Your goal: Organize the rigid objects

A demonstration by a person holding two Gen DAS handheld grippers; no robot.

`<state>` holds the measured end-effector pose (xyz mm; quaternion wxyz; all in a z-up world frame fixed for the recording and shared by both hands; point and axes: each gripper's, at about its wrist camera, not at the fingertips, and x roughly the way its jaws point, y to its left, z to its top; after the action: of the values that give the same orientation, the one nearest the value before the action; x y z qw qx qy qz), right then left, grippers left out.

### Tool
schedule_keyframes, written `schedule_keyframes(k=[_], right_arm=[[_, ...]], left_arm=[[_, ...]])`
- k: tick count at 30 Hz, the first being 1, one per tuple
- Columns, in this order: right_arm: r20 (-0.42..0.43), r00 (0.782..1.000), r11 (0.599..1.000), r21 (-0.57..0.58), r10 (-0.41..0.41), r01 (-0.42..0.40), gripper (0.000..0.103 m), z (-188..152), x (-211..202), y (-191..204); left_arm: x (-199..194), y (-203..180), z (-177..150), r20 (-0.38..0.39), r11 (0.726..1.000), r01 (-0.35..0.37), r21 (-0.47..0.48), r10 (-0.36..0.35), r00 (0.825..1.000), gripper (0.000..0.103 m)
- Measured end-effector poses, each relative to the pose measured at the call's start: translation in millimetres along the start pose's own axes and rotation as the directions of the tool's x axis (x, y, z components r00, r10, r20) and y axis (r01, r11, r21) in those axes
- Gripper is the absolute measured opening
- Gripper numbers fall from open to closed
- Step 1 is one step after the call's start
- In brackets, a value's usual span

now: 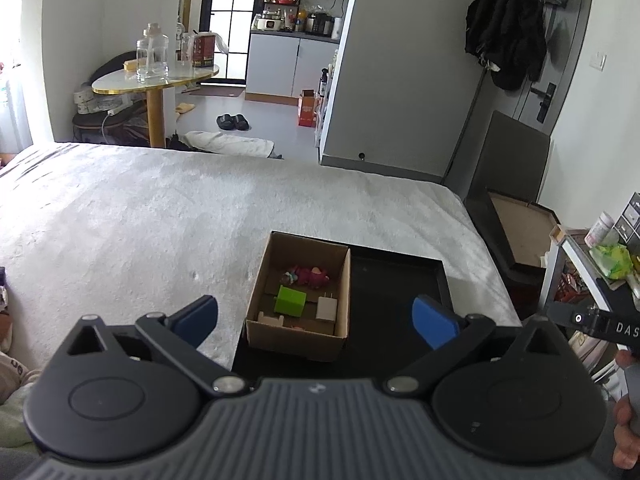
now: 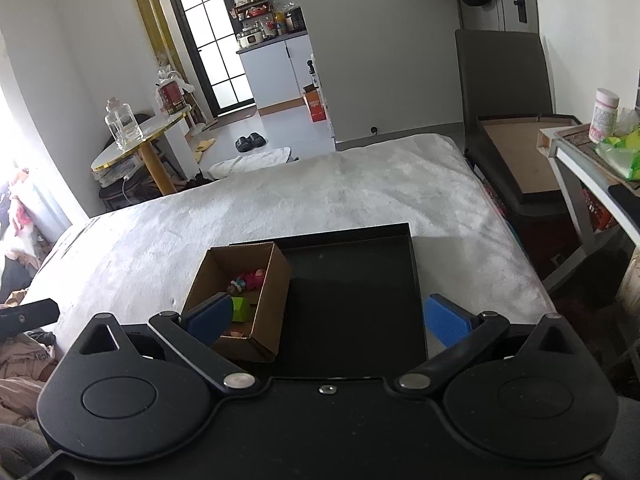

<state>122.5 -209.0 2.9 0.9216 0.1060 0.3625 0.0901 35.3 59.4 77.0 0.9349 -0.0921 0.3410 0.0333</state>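
Both pairs of jaws stand wide apart with nothing between the blue pads. The left gripper (image 1: pixel 316 318) hangs above the near edge of the box (image 1: pixel 298 300), angled down toward it; the right gripper (image 2: pixel 328 320) hangs beside it at the same downward slant, above the tray (image 2: pixel 356 300). In the right wrist view the left pad of the right gripper overlaps the box's near corner, though whether it touches cannot be told.

Open-topped and made of brown cardboard, the box sits in the left part of the shallow black tray, its long axis running away from the grippers toward the far end of the bed (image 1: pixel 160 208). Its right wall lies along the bare tray floor.

Inside the box, a green block (image 1: pixel 290 301) lies near the middle with its long side across the box. Just to its right stands a white charger (image 1: pixel 327 309), prongs pointing away. Beyond them, against the far wall, lies a small red and pink toy (image 1: pixel 308 275), its shape too small to make out. A pale wooden piece (image 1: pixel 272 319) rests at the near wall.

A hand (image 1: pixel 626 420) shows at the right edge of the left wrist view, holding the right gripper's handle.

The tray rests on the grey plush bed, near its right side.
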Motion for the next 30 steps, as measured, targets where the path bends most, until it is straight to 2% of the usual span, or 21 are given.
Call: schedule_keyframes(k=[5, 9, 12, 14, 19, 22, 30], right_arm=[[0.019, 1.0, 1.0, 0.026, 0.004, -0.004, 0.103, -1.2, -19.5, 0.5], [0.011, 0.999, 0.998, 0.037, 0.05, -0.05, 0.103, -2.9, -27.0, -2.4], [0.005, 1.0, 1.0, 0.01, -0.028, 0.028, 0.103, -1.6, -25.1, 2.8], [0.008, 0.999, 0.999, -0.004, -0.049, 0.049, 0.103, -2.6, -26.9, 4.0], [0.009, 0.999, 0.999, 0.022, -0.034, 0.034, 0.103, -3.9, -34.0, 0.7], [0.013, 0.998, 0.998, 0.016, -0.057, 0.057, 0.103, -5.1, -37.2, 2.7], [0.006, 0.999, 0.999, 0.015, -0.04, 0.04, 0.103, -8.5, -41.3, 7.3]], left_arm=[[-18.8, -1.9, 1.7, 0.005, 1.0, -0.004, -0.001, 0.004, 1.0, 0.103], [-22.1, -2.0, 7.9, 0.016, 1.0, 0.005, -0.007, -0.005, 1.0, 0.103], [-26.5, -2.2, 7.5, 0.027, 0.999, 0.027, -0.026, -0.027, 0.999, 0.103], [-30.4, -2.8, 5.6, 0.032, 0.999, 0.035, -0.018, -0.034, 0.999, 0.103], [-30.2, 1.8, -0.1, 0.007, 0.999, 0.041, -0.029, -0.041, 0.999, 0.103], [-30.2, 2.6, -3.3, 0.0, 0.999, 0.04, -0.034, -0.04, 0.999, 0.103], [-37.0, -4.2, -10.6, -0.002, 0.999, 0.035, 0.024, -0.035, 0.999, 0.103]])
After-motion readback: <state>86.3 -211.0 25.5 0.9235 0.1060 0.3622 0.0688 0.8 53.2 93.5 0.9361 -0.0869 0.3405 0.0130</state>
